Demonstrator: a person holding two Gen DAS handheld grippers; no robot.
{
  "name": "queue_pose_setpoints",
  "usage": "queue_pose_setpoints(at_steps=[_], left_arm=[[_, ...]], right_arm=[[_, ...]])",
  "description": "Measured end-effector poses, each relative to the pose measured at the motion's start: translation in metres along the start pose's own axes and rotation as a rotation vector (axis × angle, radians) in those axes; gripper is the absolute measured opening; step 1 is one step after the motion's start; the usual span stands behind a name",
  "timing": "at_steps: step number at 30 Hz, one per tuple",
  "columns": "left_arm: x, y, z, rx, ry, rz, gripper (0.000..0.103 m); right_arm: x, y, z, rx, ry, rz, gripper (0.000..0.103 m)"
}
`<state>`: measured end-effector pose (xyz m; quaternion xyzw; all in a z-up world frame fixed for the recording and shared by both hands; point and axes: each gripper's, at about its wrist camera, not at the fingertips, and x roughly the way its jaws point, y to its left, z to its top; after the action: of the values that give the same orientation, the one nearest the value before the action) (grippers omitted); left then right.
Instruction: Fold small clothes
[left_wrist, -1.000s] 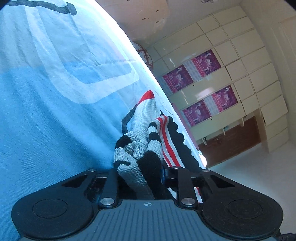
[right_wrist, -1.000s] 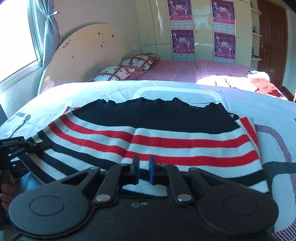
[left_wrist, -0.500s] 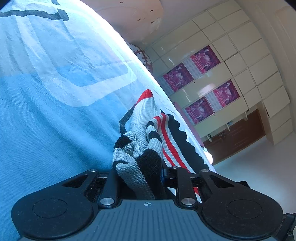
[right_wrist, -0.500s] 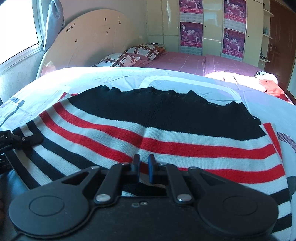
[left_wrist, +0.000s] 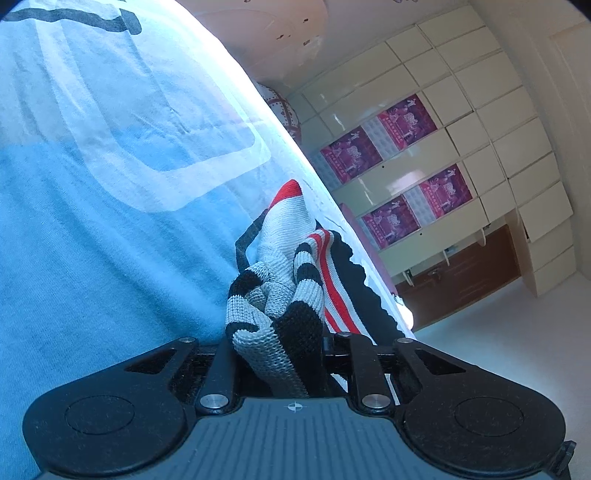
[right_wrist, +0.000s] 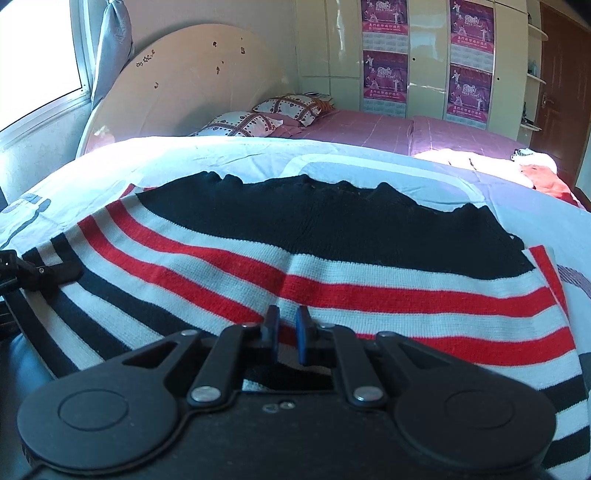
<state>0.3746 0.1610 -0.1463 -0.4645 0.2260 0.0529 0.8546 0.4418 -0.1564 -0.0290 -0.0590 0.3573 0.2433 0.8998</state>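
Note:
A small knitted sweater (right_wrist: 332, 258) with black, white and red stripes lies spread on a light blue bed sheet (right_wrist: 221, 155). My left gripper (left_wrist: 275, 343) is shut on a bunched edge of the sweater (left_wrist: 280, 295); it also shows at the left edge of the right wrist view (right_wrist: 40, 275). My right gripper (right_wrist: 286, 332) is low over the near edge of the sweater, its jaws nearly closed with a narrow gap; whether cloth is pinched there is hidden.
The blue sheet (left_wrist: 92, 221) covers the near bed. Behind it lie a pink bed (right_wrist: 369, 125) with patterned pillows (right_wrist: 258, 118), a round headboard (right_wrist: 184, 85), and a pile of clothes (right_wrist: 517, 166) at the right. Cream wardrobes (right_wrist: 424, 55) line the far wall.
My right gripper has moved forward and lower over the sweater, which now fills more of its view. My left gripper keeps its hold and has tilted slightly.

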Motion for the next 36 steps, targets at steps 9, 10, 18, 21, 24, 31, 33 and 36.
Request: queue_pose_setpoints(at_steps=[9,10,18,21,24,31,33,36], left_arm=[[-0.009,-0.1,0.01,0.336,-0.035,-0.083,0.016],[-0.008,-0.116,0.008,0.374,-0.032,-0.091,0.016],[0.022,-0.245,-0.062,0.699,0.143,-0.19,0.016],[0.054,-0.268,-0.109,0.794,0.313,-0.168,0.017],[0.077,-0.275,-0.163,0.934,0.416,-0.087,0.021],[0.007,-0.291,-0.152,0.925,0.378,-0.239,0.075],[-0.012,-0.286,-0.131,0.868,0.312,-0.24,0.075],[-0.01,-0.261,-0.092,0.807,0.239,-0.13,0.074]], right_arm=[[0.0,-0.018,-0.004,0.064,-0.017,0.08,0.009],[0.001,-0.022,-0.003,0.074,-0.014,0.1,0.009],[-0.067,-0.114,-0.017,0.331,-0.064,0.109,0.014],[-0.101,-0.172,-0.047,0.488,-0.059,-0.046,0.021],[-0.141,-0.22,-0.077,0.683,-0.139,-0.006,0.045],[-0.172,-0.25,-0.085,0.798,-0.228,0.175,0.076],[-0.151,-0.241,-0.08,0.829,-0.175,0.335,0.075],[-0.129,-0.228,-0.078,0.854,-0.12,0.4,0.075]])
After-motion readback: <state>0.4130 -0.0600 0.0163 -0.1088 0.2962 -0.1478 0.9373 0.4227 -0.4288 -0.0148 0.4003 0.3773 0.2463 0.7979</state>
